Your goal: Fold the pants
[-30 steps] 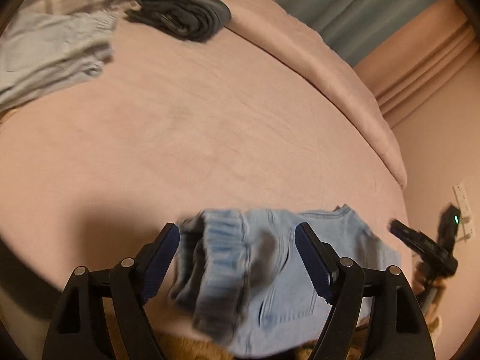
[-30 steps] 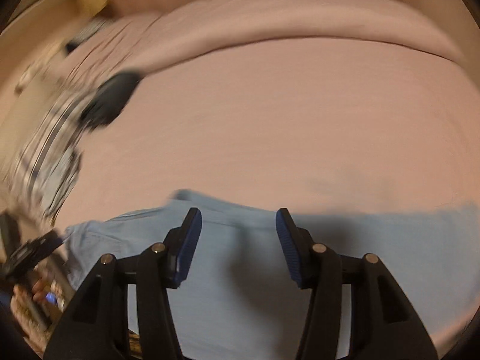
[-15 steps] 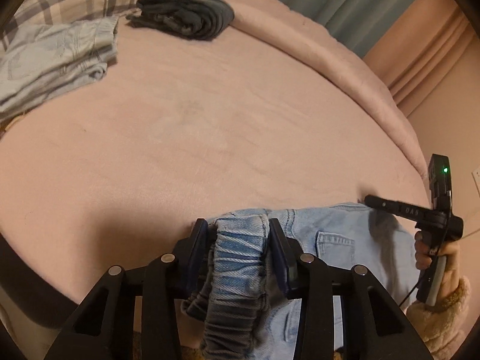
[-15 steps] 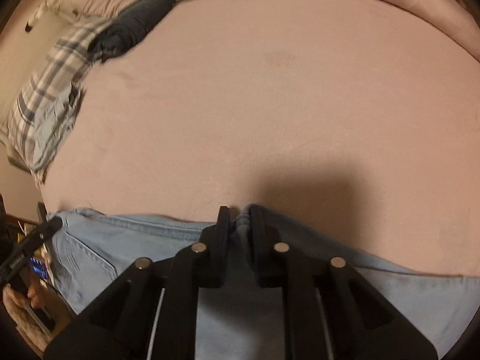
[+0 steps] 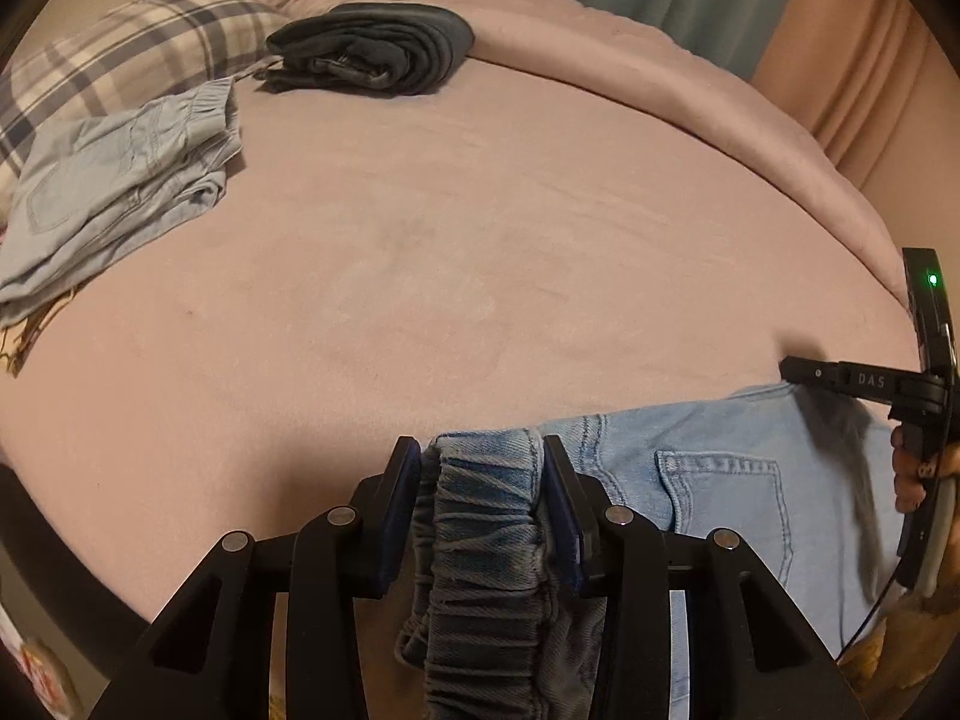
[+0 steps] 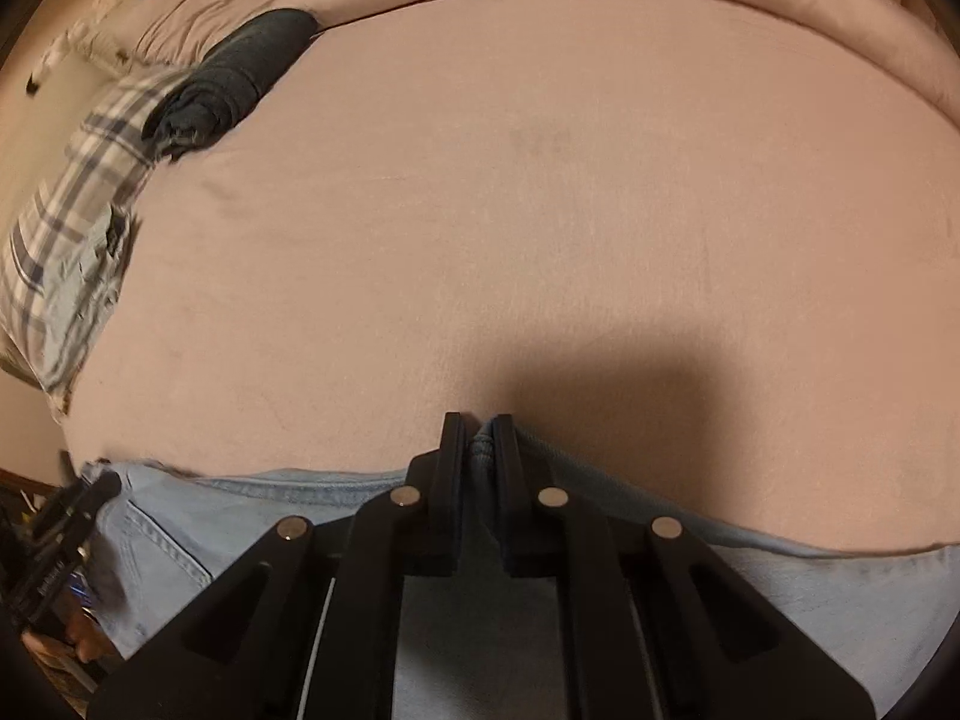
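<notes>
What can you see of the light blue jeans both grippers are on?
The light blue jeans are washed denim with a gathered elastic waistband and a stitched back pocket. They lie along the near edge of the pink bed cover, mostly flat. The left gripper has the bunched waistband between its pads, though its jaws are opening slightly. The right gripper is shut on a pinched fold of the fabric's far edge. How far the legs extend is out of view.

Light-blue pants [image 5: 720,480]; pink bedspread [image 5: 480,240]; plaid pillow [image 5: 138,48].
</notes>
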### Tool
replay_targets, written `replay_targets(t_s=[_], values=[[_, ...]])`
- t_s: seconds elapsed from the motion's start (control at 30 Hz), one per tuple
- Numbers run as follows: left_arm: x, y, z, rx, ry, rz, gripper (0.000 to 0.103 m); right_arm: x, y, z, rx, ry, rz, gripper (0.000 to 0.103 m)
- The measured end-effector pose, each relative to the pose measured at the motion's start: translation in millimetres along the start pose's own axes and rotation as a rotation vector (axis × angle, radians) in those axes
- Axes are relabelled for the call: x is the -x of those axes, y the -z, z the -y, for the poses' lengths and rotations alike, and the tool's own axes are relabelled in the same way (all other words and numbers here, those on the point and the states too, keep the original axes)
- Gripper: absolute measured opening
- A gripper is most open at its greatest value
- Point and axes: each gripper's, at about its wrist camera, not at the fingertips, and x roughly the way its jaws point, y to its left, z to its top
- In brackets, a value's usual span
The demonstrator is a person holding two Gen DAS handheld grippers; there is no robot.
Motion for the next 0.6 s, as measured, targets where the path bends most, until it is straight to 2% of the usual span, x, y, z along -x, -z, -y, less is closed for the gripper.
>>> replay_targets(t_s=[0.13, 0.23, 0.3, 0.37, 0.43, 0.47, 0.57, 0.6], values=[[24, 0, 1, 0.033, 0.022, 0.001, 0.043, 0, 0, -6, 0.020, 0.045, 0.006, 0.009], [62, 1, 1, 0.100, 0.080, 0.071, 0.043, -1, -1, -8, 0.018, 0.055, 0.004, 0.010], [86, -2, 9, 0.081, 0.092, 0.136, 0.043, -2, -3, -10, 0.007, 0.052, 0.002, 0.010], [97, -3, 20, 0.047, 0.140, 0.158, 0.043, 0, -1, -3, 0.002, 0.048, 0.004, 0.010], [94, 1, 40, -0.001, 0.221, 0.127, 0.043, -1, -2, -4, 0.000, 0.049, 0.006, 0.010], [86, 4, 50, -0.032, 0.230, 0.094, 0.042, -1, -2, -4, 0.003, 0.052, 0.007, 0.009], [50, 20, 69, -0.086, 0.176, -0.020, 0.032, -2, -2, -5, -0.001, 0.054, 0.010, 0.009], [37, 26, 70, -0.091, 0.158, -0.056, 0.031, -1, -2, -4, -0.004, 0.053, 0.011, 0.009]])
